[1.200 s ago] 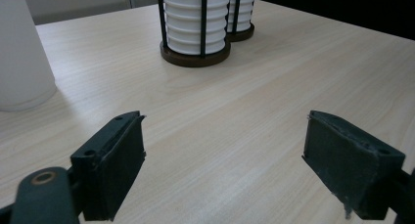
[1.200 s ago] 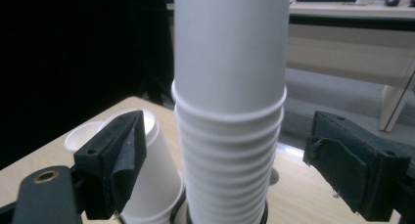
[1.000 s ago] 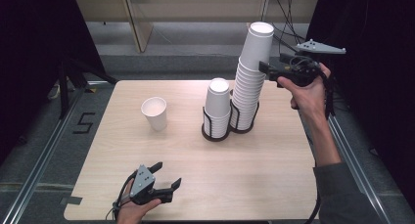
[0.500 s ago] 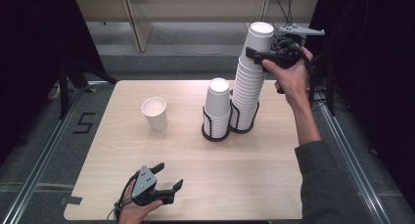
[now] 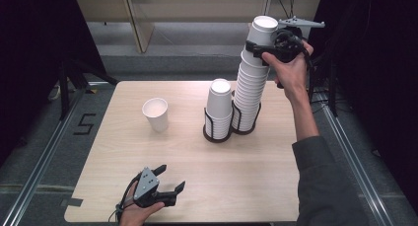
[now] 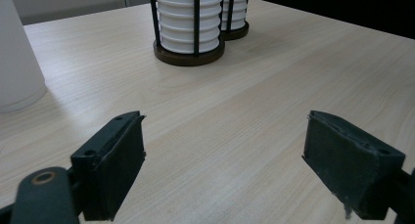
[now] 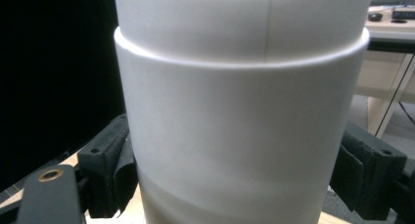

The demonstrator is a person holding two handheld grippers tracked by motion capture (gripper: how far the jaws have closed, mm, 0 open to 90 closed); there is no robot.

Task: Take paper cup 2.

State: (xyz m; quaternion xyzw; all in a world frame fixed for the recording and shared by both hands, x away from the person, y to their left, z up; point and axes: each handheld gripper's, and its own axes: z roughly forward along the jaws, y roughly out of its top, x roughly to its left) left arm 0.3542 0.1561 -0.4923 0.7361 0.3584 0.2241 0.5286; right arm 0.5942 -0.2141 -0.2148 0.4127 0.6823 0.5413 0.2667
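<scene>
I'm watching the right gripper (image 5: 257,49) climb the tall stack of cups (image 5: 250,88): a second ago it was lower down the column and out to the side, and now it's sitting up at the topmost cups, just below the rim of the top cup (image 5: 263,28). From the right gripper view, I'm seeing a white cup wall (image 7: 240,136) filling the space between the two black jaws, with one jaw on each side of it. The pads look close to the paper, maybe touching, but I can't tell whether they're actually pressing or just framing it.

What that's telling me: I'm lining up to peel one cup off the top of the tall stack, which is standing in its wire holder (image 5: 246,122) at the far right of the table (image 5: 256,186). I'm judging the lift hasn't started, since the top cup is sitting nested on the rest.

The left gripper (image 5: 170,184) isn't doing anything new; it's lying low at the near edge exactly where it was a second ago, its jaws standing apart with nothing but bare wood between them. The shorter stack (image 5: 219,107) and the single loose cup (image 5: 155,113) are sitting untouched, same as before. I'm expecting the next squeeze to need care, because thin paper cups crumple and neighbours tend to come up together.
</scene>
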